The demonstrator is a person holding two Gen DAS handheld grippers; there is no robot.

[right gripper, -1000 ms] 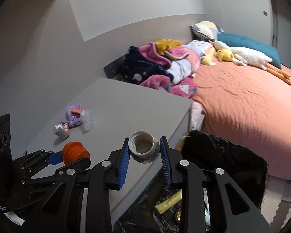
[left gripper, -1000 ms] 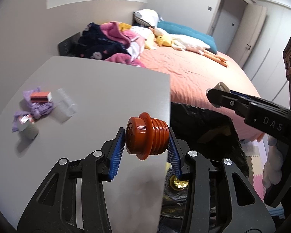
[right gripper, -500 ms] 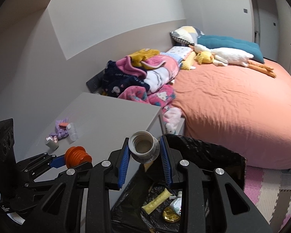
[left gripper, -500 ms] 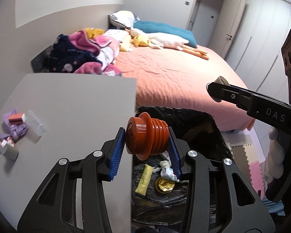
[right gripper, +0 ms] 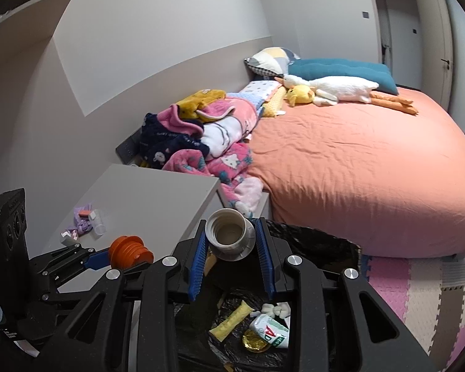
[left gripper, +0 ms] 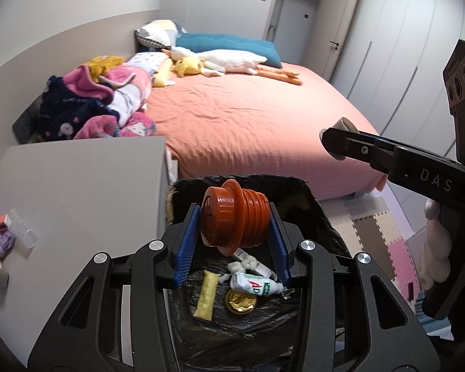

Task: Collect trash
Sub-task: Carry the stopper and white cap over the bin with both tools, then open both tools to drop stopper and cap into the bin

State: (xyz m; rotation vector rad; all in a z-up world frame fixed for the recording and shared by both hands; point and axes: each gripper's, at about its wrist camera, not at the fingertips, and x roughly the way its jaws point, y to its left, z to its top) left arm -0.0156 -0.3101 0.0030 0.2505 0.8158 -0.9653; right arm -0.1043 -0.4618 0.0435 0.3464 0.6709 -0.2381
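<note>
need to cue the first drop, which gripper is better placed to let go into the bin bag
Either, marginally the left. The left gripper holds the orange cap over the black bin bag; the right gripper's grey cap hangs nearer its rim.
</note>
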